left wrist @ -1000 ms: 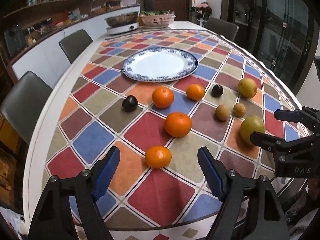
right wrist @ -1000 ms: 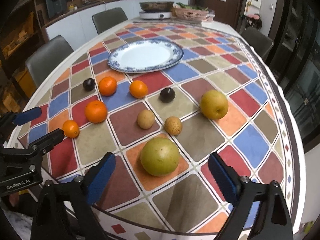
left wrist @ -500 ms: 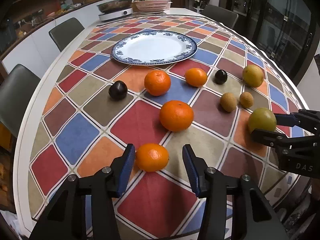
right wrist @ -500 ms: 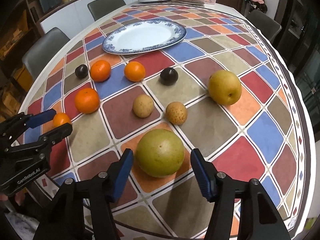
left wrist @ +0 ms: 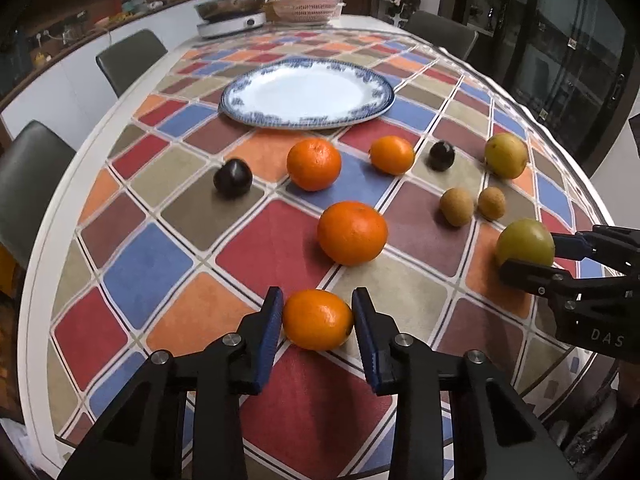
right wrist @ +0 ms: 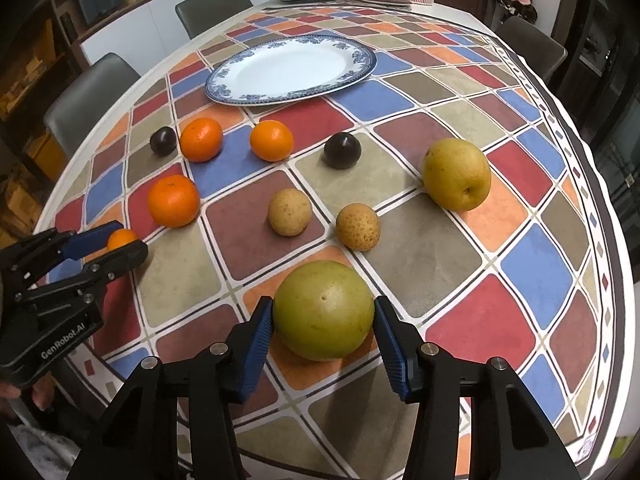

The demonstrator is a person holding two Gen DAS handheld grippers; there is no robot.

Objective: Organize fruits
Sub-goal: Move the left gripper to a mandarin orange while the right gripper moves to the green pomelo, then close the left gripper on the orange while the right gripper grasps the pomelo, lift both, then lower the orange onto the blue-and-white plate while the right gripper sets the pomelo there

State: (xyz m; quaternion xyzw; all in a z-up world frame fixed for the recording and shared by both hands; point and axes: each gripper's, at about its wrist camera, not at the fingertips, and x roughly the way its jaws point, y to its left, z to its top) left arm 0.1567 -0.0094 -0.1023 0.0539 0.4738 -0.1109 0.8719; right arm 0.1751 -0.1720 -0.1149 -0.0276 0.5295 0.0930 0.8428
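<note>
the room's edges fall into fisheye shadow; shelves and counter clutter at the far wall are too blurred to name, and in the right wrist view the left gripper's near finger (right wrist: 128,255) hides most of the small orange (right wrist: 121,237). part of a hand shows under that gripper at the frame edge.

the table carries a tablecloth (left wrist: 280,240) of coloured diamond patches, with grey chairs (left wrist: 132,56) along its left side. at the far end sit a cooktop with a pan (left wrist: 232,20) and a pink basket (left wrist: 306,8). a blue-rimmed white plate (left wrist: 376,102) lies past the fruit with nothing on it.

the left gripper (left wrist: 318,320) reaches low over the near edge, both blue pads touching the sides of the small orange (left wrist: 318,319), which rests on the cloth. the right gripper (right wrist: 324,320) lies likewise low and level, its pads pressed to either side of a large green-yellow fruit (right wrist: 324,310) sitting on an orange patch.

beyond them, apart from one another: three more oranges (left wrist: 352,232), two dark plums (left wrist: 233,179), two small brown speckled fruits (right wrist: 289,212) side by side, and a yellow pear (right wrist: 456,174) toward the right.
</note>
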